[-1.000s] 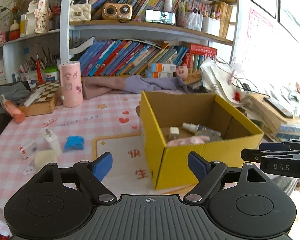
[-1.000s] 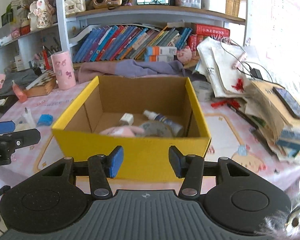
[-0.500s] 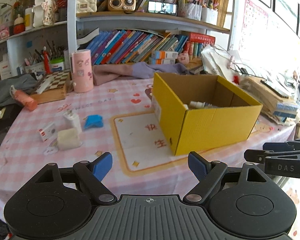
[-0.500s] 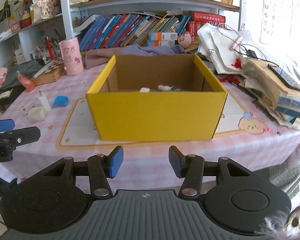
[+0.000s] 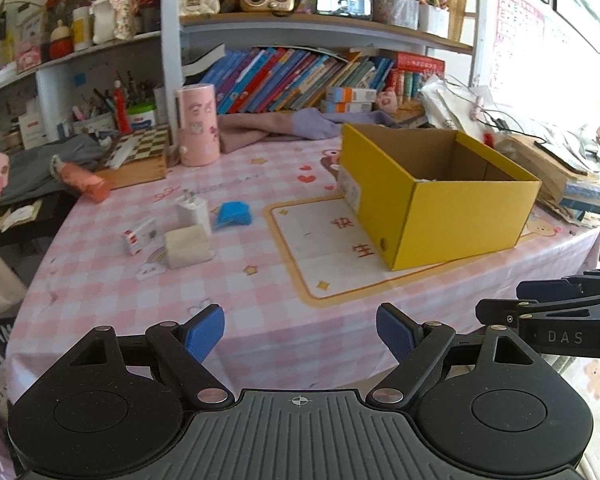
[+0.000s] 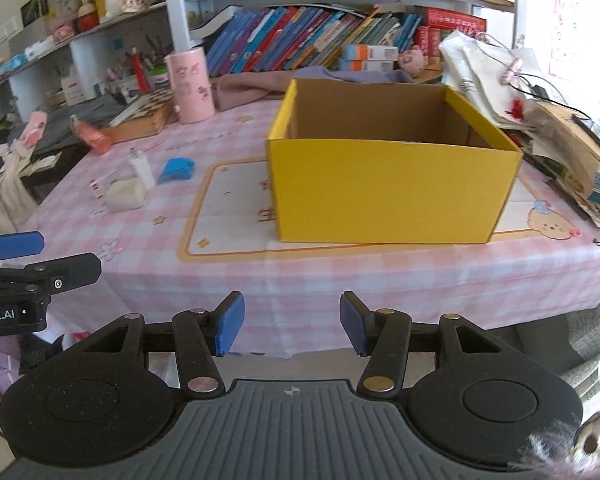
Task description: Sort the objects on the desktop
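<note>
A yellow cardboard box (image 5: 440,196) (image 6: 388,188) stands open-topped on the pink checked tablecloth; its contents are hidden from here. Left of it lie a white charger plug (image 5: 192,210), a blue item (image 5: 233,214), a cream block (image 5: 187,246) and a small white-and-red box (image 5: 140,236). My left gripper (image 5: 300,334) hangs open and empty in front of the table's near edge. My right gripper (image 6: 292,330) is also open with nothing between its blue pads, facing the box's front wall from off the table. Each gripper shows at the side of the other's view.
A pink cylinder (image 5: 197,124), a chessboard box (image 5: 140,156) and an orange tube (image 5: 86,182) sit at the back left. Purple cloth (image 5: 284,128) lies behind the box. Stacked books and papers (image 5: 560,164) crowd the right edge. Bookshelves (image 5: 300,76) rise behind.
Both grippers have drawn back from the box toward and past the table's front edge. The items inside the box have dropped out of sight. The jaws look the same.
</note>
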The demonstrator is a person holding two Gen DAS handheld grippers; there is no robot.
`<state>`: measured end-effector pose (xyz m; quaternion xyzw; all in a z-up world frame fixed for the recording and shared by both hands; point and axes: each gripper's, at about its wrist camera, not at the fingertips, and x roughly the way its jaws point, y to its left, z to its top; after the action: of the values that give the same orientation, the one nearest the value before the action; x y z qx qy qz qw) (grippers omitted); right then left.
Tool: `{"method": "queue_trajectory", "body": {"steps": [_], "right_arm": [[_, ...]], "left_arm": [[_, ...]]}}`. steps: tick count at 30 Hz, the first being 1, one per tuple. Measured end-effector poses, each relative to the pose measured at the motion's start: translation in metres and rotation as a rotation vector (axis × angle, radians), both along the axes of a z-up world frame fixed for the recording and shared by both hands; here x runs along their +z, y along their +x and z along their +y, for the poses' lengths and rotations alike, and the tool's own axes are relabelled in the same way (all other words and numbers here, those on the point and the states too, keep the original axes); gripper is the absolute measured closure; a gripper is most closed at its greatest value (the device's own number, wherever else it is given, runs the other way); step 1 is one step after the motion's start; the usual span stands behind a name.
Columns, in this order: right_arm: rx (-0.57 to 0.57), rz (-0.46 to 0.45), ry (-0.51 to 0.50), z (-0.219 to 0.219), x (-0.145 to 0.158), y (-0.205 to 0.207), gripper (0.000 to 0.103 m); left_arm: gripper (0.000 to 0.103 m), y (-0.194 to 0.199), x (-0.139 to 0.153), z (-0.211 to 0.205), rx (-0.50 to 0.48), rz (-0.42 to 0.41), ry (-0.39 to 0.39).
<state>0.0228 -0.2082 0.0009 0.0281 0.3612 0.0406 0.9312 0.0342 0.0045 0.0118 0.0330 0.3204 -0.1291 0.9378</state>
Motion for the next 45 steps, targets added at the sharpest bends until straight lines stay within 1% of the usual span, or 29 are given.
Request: {"method": "queue_trajectory", "body": {"steps": [14, 19, 29, 32, 36, 45], "right_arm": [[0.156, -0.009, -0.041, 0.051, 0.001, 0.004, 0.051], [0.191, -0.011, -0.048, 0.063, 0.001, 0.006, 0.05], [0.24, -0.018, -0.062, 0.081, 0.003, 0.011, 0.049], [0.255, -0.02, -0.07, 0.085, 0.003, 0.012, 0.048], [0.26, -0.017, -0.063, 0.088, 0.003, 0.015, 0.045], [0.311, 0.004, -0.057, 0.101, -0.004, 0.033, 0.044]], "left_arm": [[0.017, -0.011, 0.001, 0.045, 0.122, -0.013, -0.027], [0.016, -0.013, 0.001, 0.055, 0.152, -0.012, -0.026], [0.016, -0.013, 0.002, 0.062, 0.156, -0.024, 0.001], [0.016, -0.012, 0.0, 0.062, 0.141, -0.015, 0.008], [0.016, -0.01, -0.003, 0.062, 0.127, 0.006, 0.016], [0.016, 0.004, -0.009, 0.071, 0.169, 0.038, 0.016]]}}
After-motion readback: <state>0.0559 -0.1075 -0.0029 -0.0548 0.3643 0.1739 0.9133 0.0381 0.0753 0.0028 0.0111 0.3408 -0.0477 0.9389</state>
